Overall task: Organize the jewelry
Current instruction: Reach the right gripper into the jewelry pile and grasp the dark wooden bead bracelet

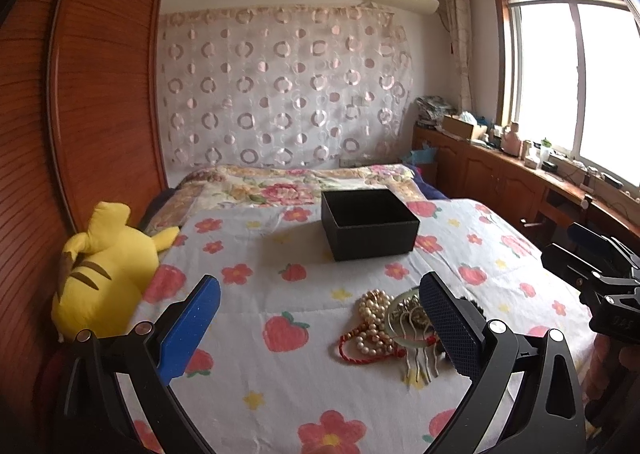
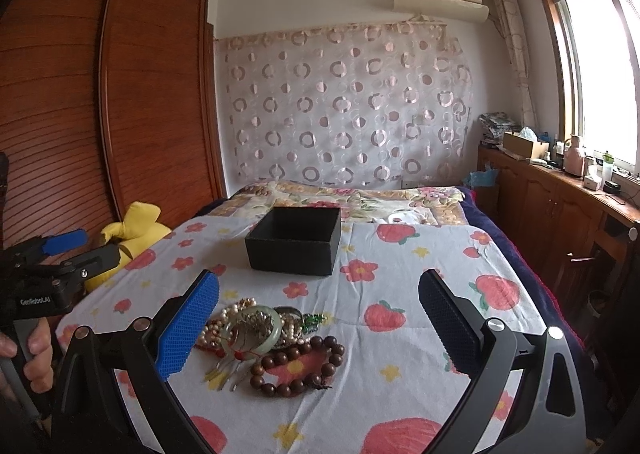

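A pile of jewelry lies on the flowered bedsheet: a pearl necklace (image 1: 373, 321), a red cord (image 1: 352, 354), a pale green jade bangle (image 2: 253, 328), a metal hair comb (image 1: 420, 364) and a brown wooden bead bracelet (image 2: 298, 368). An open black box (image 1: 368, 223) stands further back on the bed; it also shows in the right wrist view (image 2: 294, 245). My left gripper (image 1: 320, 318) is open and empty, with the pile by its right finger. My right gripper (image 2: 318, 318) is open and empty, with the pile between its fingers, nearer the left one.
A yellow plush toy (image 1: 106, 270) lies at the bed's left edge by the wooden wardrobe (image 1: 92, 94). A wooden cabinet (image 2: 560, 206) with clutter runs under the window at right. A folded floral quilt (image 1: 288, 182) lies behind the box.
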The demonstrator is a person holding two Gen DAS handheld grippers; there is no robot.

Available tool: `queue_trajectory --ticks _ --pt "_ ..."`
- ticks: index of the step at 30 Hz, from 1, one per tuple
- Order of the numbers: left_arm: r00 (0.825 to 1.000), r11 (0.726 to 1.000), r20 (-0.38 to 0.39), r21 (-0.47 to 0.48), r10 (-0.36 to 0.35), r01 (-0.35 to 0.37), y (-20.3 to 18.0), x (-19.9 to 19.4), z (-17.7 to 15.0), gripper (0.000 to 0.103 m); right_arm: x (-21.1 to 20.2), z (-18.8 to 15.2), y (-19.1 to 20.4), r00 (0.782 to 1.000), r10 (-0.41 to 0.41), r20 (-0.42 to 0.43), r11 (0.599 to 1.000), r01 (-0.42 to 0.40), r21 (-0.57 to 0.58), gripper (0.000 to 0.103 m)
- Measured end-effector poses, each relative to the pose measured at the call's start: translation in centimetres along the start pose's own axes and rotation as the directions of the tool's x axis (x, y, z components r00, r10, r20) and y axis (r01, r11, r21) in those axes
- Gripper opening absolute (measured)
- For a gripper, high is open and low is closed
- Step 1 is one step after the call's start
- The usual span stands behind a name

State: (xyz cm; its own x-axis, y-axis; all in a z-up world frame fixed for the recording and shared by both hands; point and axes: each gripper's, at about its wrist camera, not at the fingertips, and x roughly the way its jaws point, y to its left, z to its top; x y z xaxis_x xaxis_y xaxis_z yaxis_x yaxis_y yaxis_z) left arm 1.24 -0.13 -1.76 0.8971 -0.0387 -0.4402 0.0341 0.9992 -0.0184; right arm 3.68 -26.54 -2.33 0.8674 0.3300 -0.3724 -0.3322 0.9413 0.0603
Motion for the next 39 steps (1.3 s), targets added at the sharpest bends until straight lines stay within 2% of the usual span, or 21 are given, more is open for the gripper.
queue_trajectory --ticks 5,7,11,16,22,25,29,31,39 --pt "0.998 0.999 -0.040 0.015 -0.052 0.052 -0.4 1.0 -1.0 0.097 0.4 -0.7 -0.6 0.997 0.022 -0.068 1.000 -0.024 -0.018 0.087" --pt "0.995 0.997 -0.069 0.024 -0.075 0.077 -0.8 1.8 -1.3 0.097 0.8 -1.2 -0.8 0.994 0.032 -0.102 0.999 -0.035 -0.027 0.084" --pt "0.985 0.991 -0.130 0.048 -0.114 0.121 -1.7 3.6 -2.0 0.097 1.7 -2.5 -1.0 0.985 0.053 -0.163 0.997 -0.062 -0.049 0.083" --pt "0.961 0.978 -0.213 0.070 -0.176 0.194 -3.3 5.9 -2.9 0.097 3.0 -4.0 -1.3 0.967 0.095 -0.236 0.993 -0.107 -0.039 0.078" --pt "0.941 0.966 -0.271 0.101 -0.203 0.238 -4.6 8.0 -3.1 0.095 4.0 -5.3 -1.3 0.956 0.109 -0.273 0.992 -0.120 -0.027 0.078" --pt "0.926 0.954 -0.301 0.121 -0.226 0.273 -5.6 9.3 -2.9 0.095 4.3 -5.9 -1.6 0.955 0.103 -0.278 0.993 -0.114 -0.024 0.078" --pt "0.888 0.931 -0.358 0.110 -0.289 0.348 -6.6 11.3 -2.5 0.094 4.4 -6.2 -2.0 0.953 0.100 -0.287 0.994 -0.110 -0.018 0.078" --pt "0.872 0.925 -0.387 0.110 -0.298 0.365 -7.1 12.4 -2.4 0.087 4.4 -6.2 -2.0 0.953 0.101 -0.286 0.994 -0.110 -0.018 0.078" --pt "0.838 0.905 -0.446 0.123 -0.315 0.406 -7.7 15.4 -2.3 0.081 4.5 -6.4 -2.1 0.952 0.106 -0.286 0.993 -0.115 -0.015 0.078"
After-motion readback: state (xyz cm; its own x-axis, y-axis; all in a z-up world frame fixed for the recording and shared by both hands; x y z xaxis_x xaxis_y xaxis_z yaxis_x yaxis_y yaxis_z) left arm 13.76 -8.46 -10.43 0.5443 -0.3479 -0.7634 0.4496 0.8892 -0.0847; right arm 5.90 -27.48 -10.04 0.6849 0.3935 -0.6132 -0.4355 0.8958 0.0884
